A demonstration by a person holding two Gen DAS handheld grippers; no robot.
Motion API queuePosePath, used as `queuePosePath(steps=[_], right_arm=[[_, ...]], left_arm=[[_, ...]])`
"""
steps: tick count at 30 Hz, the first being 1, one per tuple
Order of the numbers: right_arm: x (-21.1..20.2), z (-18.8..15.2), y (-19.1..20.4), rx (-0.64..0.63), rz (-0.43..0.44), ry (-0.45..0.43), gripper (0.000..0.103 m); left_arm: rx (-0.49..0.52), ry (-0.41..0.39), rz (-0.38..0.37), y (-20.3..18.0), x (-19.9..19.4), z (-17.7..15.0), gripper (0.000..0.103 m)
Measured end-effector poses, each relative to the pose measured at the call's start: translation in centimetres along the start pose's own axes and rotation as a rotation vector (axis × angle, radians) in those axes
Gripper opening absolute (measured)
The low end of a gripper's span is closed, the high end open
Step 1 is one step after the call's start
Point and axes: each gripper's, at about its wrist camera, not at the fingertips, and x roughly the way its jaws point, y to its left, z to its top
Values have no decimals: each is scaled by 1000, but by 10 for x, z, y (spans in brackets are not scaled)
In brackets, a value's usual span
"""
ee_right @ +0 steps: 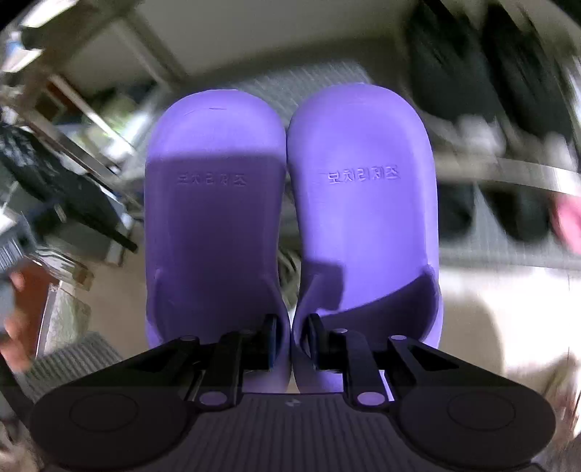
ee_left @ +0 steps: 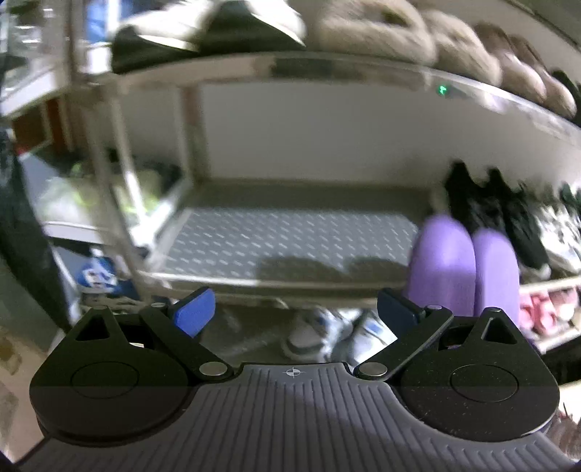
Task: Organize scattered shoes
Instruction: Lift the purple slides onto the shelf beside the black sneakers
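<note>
1. a metal shoe rack [ee_left: 276,69] fills the left wrist view, its upper shelf bowed across the top by the lens and a pale wall behind it.
2. the middle shelf [ee_left: 276,236] has a grey textured surface, bare across its left and centre, with shadows lying near its front edge.
3. on the upper shelf sit fluffy beige slippers [ee_left: 381,32] in a row, and dark-and-white shoes [ee_left: 203,32] to their left; all are blurred.
4. black shoes [ee_left: 490,210] stand at the right of the middle shelf, with more pairs past them too blurred to name.
5. white and blue sneakers [ee_left: 326,334] lie on the floor under the rack.
6. the purple slippers [ee_right: 290,203] are held as a pair, side by side and touching, toes pointing toward the rack; in the left wrist view they hang at the front right edge of the middle shelf [ee_left: 464,268].
7. the right tool [ee_right: 290,341] is clenched on the slippers' two inner heel walls, pressed together between its fingers.
8. the left tool [ee_left: 294,308] is released, its blue pads [ee_left: 194,312] spread wide and holding nothing, facing the bare part of the shelf.
</note>
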Motion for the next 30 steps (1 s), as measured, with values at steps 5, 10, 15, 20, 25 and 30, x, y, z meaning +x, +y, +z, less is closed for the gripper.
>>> queuePosePath(steps=[5, 10, 15, 20, 25, 30], right_arm=[[35, 86, -7, -104, -160, -123, 21], [44, 83, -21, -159, -175, -240, 71], [52, 79, -35, -214, -191, -357, 76], [42, 63, -58, -215, -122, -393, 84], [44, 22, -89, -165, 47, -284, 38], [75, 37, -86, -170, 108, -231, 36]], left_arm=[[-44, 4, 19, 12, 6, 5, 99], [15, 26, -2, -3, 18, 6, 99], [74, 20, -31, -28, 20, 6, 99], [111, 30, -37, -44, 29, 1, 99], [114, 47, 0, -55, 41, -3, 99], [107, 46, 30, -62, 48, -2, 99]])
